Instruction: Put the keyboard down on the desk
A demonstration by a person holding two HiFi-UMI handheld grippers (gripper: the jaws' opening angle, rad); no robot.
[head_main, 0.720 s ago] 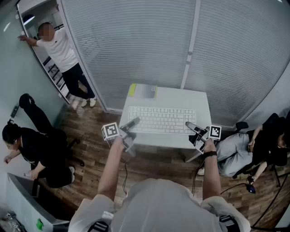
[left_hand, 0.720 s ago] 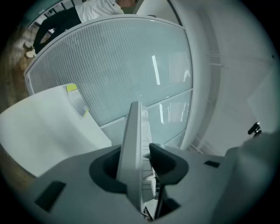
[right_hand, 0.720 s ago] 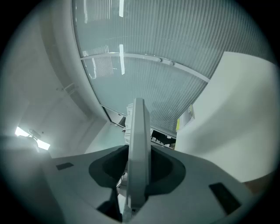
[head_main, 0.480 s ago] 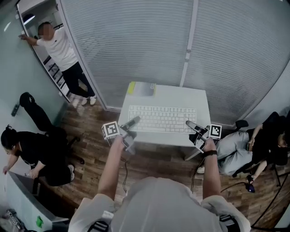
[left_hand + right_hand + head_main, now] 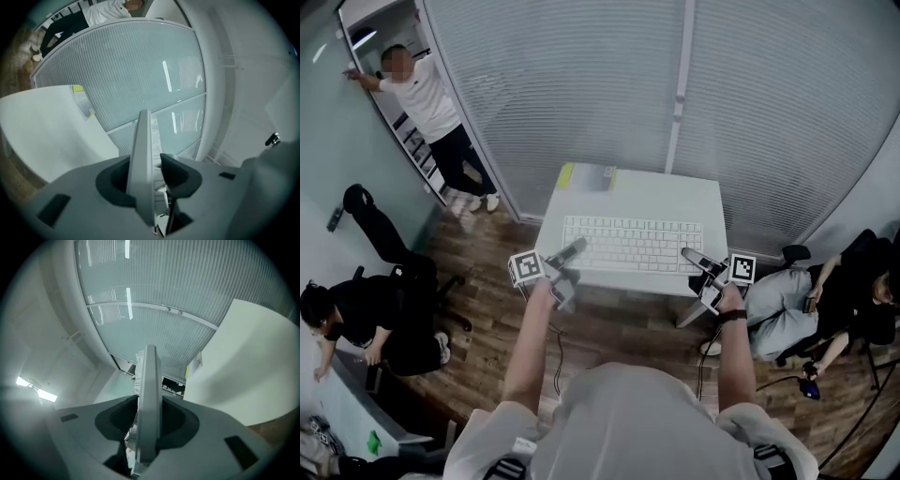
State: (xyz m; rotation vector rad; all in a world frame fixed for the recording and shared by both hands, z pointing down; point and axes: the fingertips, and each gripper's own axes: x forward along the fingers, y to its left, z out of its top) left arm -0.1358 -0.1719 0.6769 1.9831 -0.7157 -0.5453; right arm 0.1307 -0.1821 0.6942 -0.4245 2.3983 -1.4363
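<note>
A white keyboard (image 5: 633, 244) lies flat over the small white desk (image 5: 630, 192), held by its two short ends. My left gripper (image 5: 570, 253) is shut on its left end and my right gripper (image 5: 692, 259) on its right end. In the left gripper view the keyboard (image 5: 143, 150) shows edge-on, running up from between the dark pads. The right gripper view gives the same edge-on keyboard (image 5: 149, 390) clamped between the jaws. Whether the keyboard touches the desk top I cannot tell.
A grey pad with a yellow strip (image 5: 589, 176) lies at the desk's back left corner. Blinds over glass walls (image 5: 581, 84) stand behind the desk. People sit on the wooden floor at left (image 5: 366, 314) and right (image 5: 811, 309); another stands at the far left (image 5: 427, 98).
Both grippers keep their hold on the keyboard's ends. The desk and keyboard sit slightly further left and up in the head view. The seated person at left has shifted lower.
</note>
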